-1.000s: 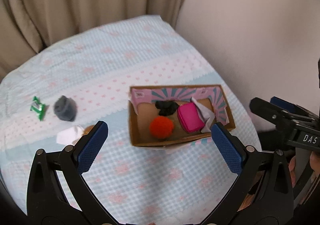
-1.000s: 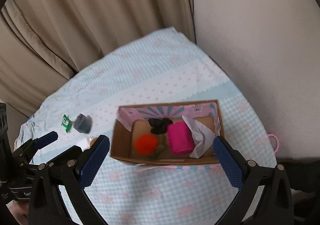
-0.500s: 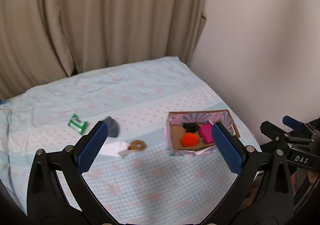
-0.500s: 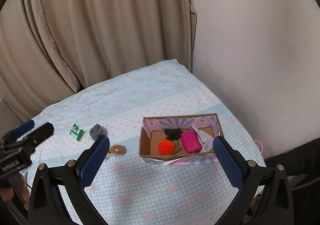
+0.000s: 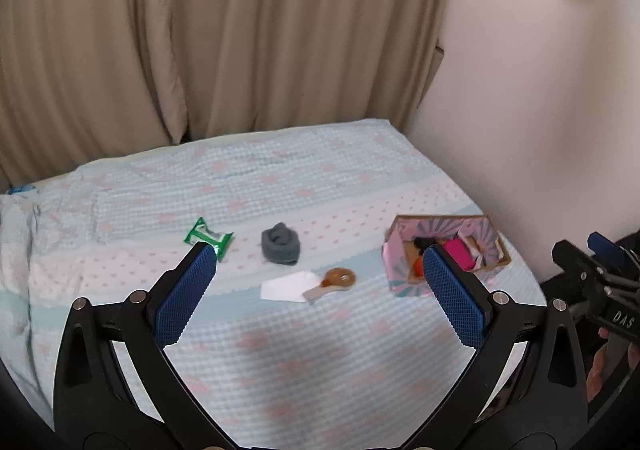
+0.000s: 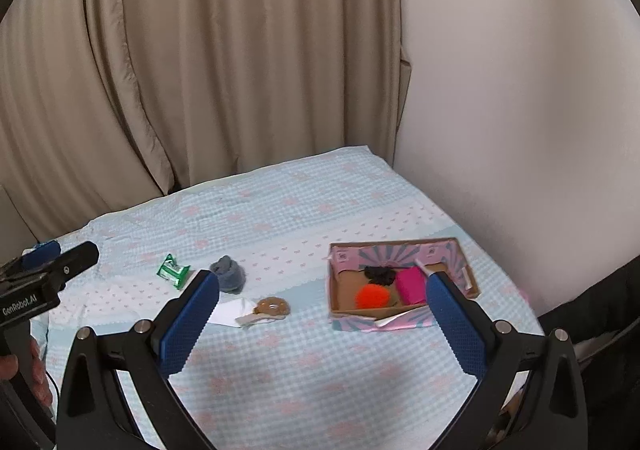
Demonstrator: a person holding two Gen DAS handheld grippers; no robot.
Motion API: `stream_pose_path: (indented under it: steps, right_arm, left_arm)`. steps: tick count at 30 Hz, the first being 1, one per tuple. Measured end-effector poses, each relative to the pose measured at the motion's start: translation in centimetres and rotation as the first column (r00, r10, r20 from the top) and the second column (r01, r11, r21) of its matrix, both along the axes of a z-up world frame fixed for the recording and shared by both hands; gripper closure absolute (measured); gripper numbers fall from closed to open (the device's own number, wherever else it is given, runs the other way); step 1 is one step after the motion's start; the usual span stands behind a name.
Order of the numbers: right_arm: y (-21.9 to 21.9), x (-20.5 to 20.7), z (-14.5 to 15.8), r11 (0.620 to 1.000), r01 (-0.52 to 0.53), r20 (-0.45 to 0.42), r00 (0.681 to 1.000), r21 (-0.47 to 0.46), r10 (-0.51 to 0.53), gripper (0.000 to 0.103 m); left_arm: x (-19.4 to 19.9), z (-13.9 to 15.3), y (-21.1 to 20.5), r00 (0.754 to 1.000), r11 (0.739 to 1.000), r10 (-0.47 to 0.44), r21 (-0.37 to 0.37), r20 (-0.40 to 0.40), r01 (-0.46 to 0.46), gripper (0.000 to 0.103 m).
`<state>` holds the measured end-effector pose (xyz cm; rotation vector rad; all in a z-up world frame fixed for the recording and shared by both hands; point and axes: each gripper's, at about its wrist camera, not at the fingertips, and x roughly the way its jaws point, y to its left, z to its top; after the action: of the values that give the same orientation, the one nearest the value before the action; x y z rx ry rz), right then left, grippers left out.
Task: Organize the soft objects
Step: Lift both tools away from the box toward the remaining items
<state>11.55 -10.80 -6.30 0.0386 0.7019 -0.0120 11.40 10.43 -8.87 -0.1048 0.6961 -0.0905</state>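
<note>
A cardboard box [image 6: 456, 248] with pink patterned flaps sits on the bed at the right. Inside it lie an orange pompom [image 6: 372, 296], a black fluffy piece [image 6: 379, 275], a magenta pouch [image 6: 412, 284] and a white cloth. The same box [image 5: 494, 240] shows in the left wrist view. A rolled grey sock [image 5: 280, 244] [image 6: 229, 273] lies mid-bed, outside the box. My left gripper [image 5: 318, 284] and right gripper [image 6: 322, 308] both hang well above the bed, open and empty.
A green wrapper [image 5: 208, 237], a white paper [image 5: 286, 286] and a brown ring on a stick [image 5: 340, 278] lie near the sock. Beige curtains [image 6: 200, 70] hang behind the bed; a white wall [image 6: 520, 90] runs along its right side. A hand holds each gripper handle.
Both grippers have pulled back and up from the box, so the whole bed and the curtains now show. The box and loose items have not moved.
</note>
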Motion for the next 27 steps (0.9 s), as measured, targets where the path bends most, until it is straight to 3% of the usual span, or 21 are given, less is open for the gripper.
stream_pose_path:
  steps: [6,13,19,27]
  right_arm:
    - [4.0,1.1,-2.4,0.999,0.022,-0.033,0.999,0.049,-0.020,0.000]
    - [7.7,5.1,-7.5,0.997,0.039,-0.086,0.996,0.074,-0.032,0.000]
    - [9.0,9.8,-12.8,0.988,0.111,-0.155,0.984,0.111,-0.093,0.000]
    - [10.3,15.8,-24.2,0.987,0.145,-0.236,0.964,0.070,-0.125,0.000]
  left_arm:
    - [2.7,-2.8,4.5,0.998,0.999,-0.034,0.029,-0.048,0.035,0.000]
    - [8.4,-7.6,7.1,0.991,0.998,-0.059,0.028,-0.119,0.063,0.000]
    - [14.7,-13.9,7.8,0.980,0.996,-0.089,0.006,-0.178,0.091,0.000]
    - [22.8,-25.2,6.0,0.952,0.988,-0.155,-0.029,-0.264,0.153,0.001]
